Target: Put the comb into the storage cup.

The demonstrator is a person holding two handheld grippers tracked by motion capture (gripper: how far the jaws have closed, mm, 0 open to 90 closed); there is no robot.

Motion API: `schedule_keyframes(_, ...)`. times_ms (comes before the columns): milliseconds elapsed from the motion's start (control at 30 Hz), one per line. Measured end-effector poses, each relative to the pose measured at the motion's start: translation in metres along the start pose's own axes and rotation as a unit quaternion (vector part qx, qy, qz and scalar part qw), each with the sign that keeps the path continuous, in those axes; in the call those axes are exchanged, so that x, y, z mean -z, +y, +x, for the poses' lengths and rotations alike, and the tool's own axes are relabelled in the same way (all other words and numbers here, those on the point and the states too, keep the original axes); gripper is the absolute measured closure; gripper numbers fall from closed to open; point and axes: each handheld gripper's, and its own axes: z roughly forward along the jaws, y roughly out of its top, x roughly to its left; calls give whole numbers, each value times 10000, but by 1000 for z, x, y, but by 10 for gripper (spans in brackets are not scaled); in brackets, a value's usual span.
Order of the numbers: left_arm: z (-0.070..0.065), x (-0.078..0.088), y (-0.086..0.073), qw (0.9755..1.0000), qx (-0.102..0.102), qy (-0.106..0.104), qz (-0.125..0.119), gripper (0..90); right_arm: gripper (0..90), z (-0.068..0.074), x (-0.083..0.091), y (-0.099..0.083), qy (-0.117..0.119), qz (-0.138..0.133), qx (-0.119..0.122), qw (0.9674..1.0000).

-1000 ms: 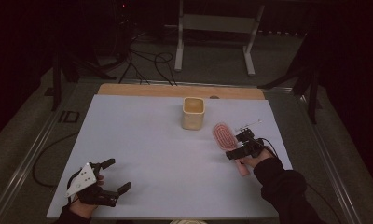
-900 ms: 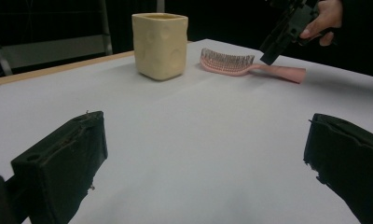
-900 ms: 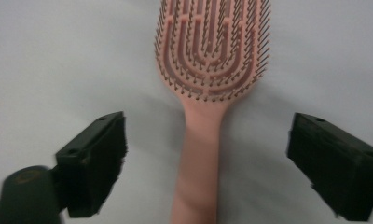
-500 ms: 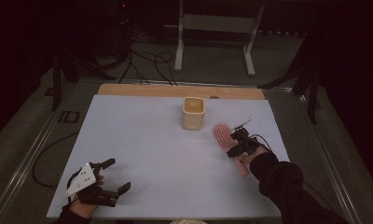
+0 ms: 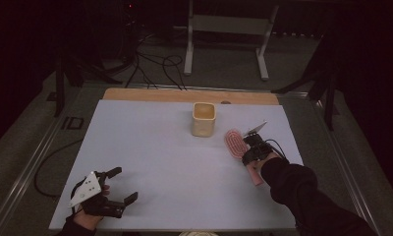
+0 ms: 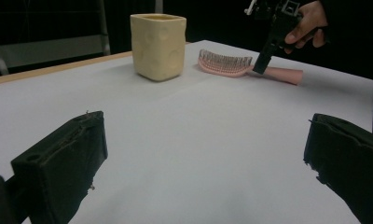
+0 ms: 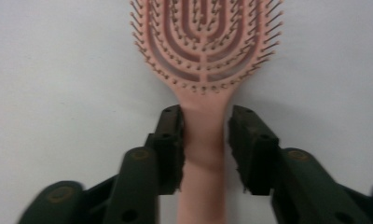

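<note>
**A pink brush sits between the jaws of the right tool**

A pink hairbrush [image 5: 239,151] lies flat on the white tabletop [image 5: 175,157], on the right side. Its bristles point up. Its round head points to the far side and its handle points to the near side.

The right tool [image 7: 205,140] is down over the brush, just where the handle meets the head. One black jaw is on each side of the handle. The left jaw touches the handle. The right jaw is very close, with a thin gap. So the jaws are narrow around the brush handle but not squeezed tight yet. In the left gripper view, a hand [image 6: 308,25] holds this tool tilted down, with its tip at the brush.

A pale yellow cup [image 5: 203,118] stands upright at the far middle of the tabletop. It is near the brush head, a little to the left of it, and not touching it.

The left tool [image 5: 117,186] is at the near left corner, well apart from the cup and the brush. Its two jaws are spread wide with nothing between them.

A wooden strip [image 5: 150,95] runs along the far edge of the tabletop. Black cables [image 5: 150,64] lie on the floor beyond it.
</note>
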Motion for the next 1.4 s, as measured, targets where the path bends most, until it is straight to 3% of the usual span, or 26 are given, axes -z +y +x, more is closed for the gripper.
schedule_keyframes(533,0,0,0,10000,-5,-24,27,1,687,3,-12,7,-89,302,8,9995)
schedule_keyframes(633,0,0,0,10000,6,-15,26,1,693,1,-12,7,15,305,169,9994)
schedule_keyframes(700,0,0,0,10000,12,-14,21,1,695,-2,-12,7,109,286,5,9995)
schedule_keyframes(900,0,0,0,10000,2,-7,29,1,704,2,-12,5,-54,228,79,9997)
schedule_keyframes(1267,0,-1,-1,10000,24,-6,32,1,705,-8,-11,-4,158,-322,215,9991)
schedule_keyframes(1400,0,-1,-1,10000,32,-5,39,1,705,-14,-8,-8,376,-642,1,9972)
